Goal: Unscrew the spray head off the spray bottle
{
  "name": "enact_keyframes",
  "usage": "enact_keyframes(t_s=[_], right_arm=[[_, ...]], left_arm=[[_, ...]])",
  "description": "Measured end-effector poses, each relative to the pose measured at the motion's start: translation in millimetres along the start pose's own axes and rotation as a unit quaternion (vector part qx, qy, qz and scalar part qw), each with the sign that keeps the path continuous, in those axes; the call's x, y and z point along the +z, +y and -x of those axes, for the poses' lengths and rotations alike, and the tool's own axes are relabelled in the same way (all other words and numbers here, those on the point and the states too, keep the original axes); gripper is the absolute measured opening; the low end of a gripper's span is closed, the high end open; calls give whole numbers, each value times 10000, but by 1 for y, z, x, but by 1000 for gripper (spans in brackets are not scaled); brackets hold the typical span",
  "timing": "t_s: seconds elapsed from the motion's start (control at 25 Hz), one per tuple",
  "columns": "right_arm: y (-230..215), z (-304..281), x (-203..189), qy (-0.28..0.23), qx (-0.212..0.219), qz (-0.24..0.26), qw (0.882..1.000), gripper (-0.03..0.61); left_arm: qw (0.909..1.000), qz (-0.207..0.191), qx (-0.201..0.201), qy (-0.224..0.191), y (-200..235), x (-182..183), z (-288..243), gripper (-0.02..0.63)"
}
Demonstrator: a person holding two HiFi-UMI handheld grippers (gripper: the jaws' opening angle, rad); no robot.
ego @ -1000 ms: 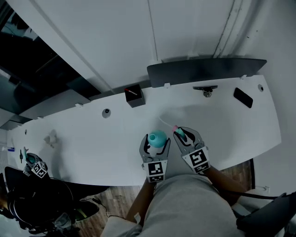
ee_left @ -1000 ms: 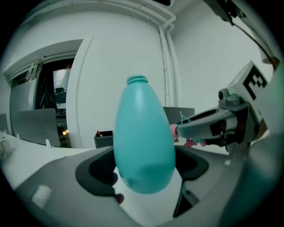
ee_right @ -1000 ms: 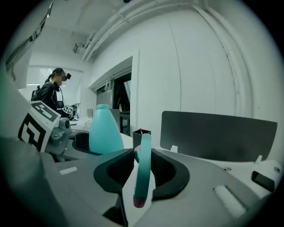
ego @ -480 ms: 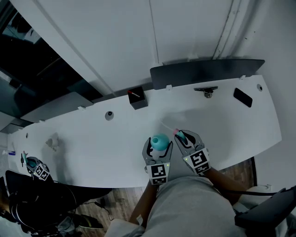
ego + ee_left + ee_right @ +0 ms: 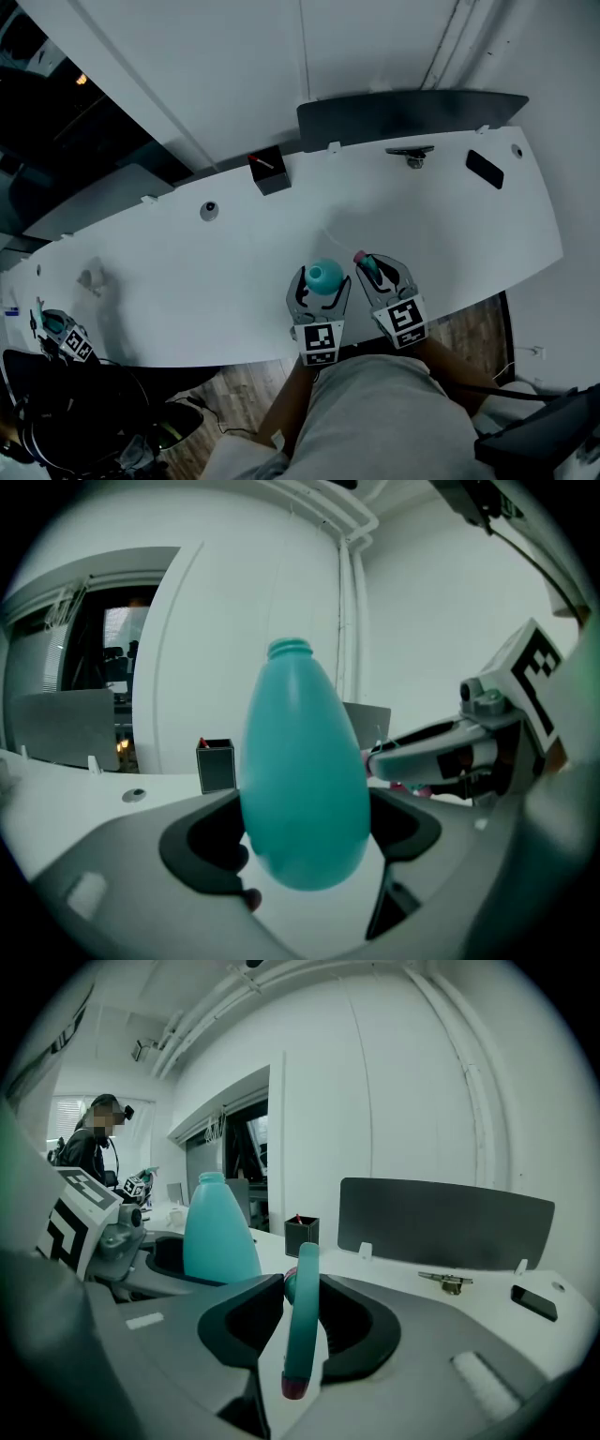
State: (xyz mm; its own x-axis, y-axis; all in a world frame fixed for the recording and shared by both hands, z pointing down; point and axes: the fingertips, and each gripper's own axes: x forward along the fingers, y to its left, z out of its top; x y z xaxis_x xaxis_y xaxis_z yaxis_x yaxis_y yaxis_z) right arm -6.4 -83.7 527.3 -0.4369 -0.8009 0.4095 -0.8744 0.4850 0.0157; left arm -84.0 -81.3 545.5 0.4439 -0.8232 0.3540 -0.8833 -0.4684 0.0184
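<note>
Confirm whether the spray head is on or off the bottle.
Off. The bottle in the left tool shows a bare neck; the spray head sits apart in the right tool.

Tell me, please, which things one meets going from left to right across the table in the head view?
round hole cover → black pen box → teal bottle → spray head → metal clamp → flat black slab

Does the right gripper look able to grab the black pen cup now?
Probably not: the right gripper has its jaws shut on the spray head, though the desk toward the pen cup is bare.
</note>
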Motion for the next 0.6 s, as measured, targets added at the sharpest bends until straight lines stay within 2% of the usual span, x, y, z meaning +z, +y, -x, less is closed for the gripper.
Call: enact_keyframes(t_s=[0.2,0.6], right_arm=[[2,19,-6,-74,13,-29,10000,112],[-7,66,-21,-321,464,2,9984,112]], left_arm=[[9999,-128,-10,30,-15,-4,10,401],[9988,-246,420,84,-62,-8,34,402]])
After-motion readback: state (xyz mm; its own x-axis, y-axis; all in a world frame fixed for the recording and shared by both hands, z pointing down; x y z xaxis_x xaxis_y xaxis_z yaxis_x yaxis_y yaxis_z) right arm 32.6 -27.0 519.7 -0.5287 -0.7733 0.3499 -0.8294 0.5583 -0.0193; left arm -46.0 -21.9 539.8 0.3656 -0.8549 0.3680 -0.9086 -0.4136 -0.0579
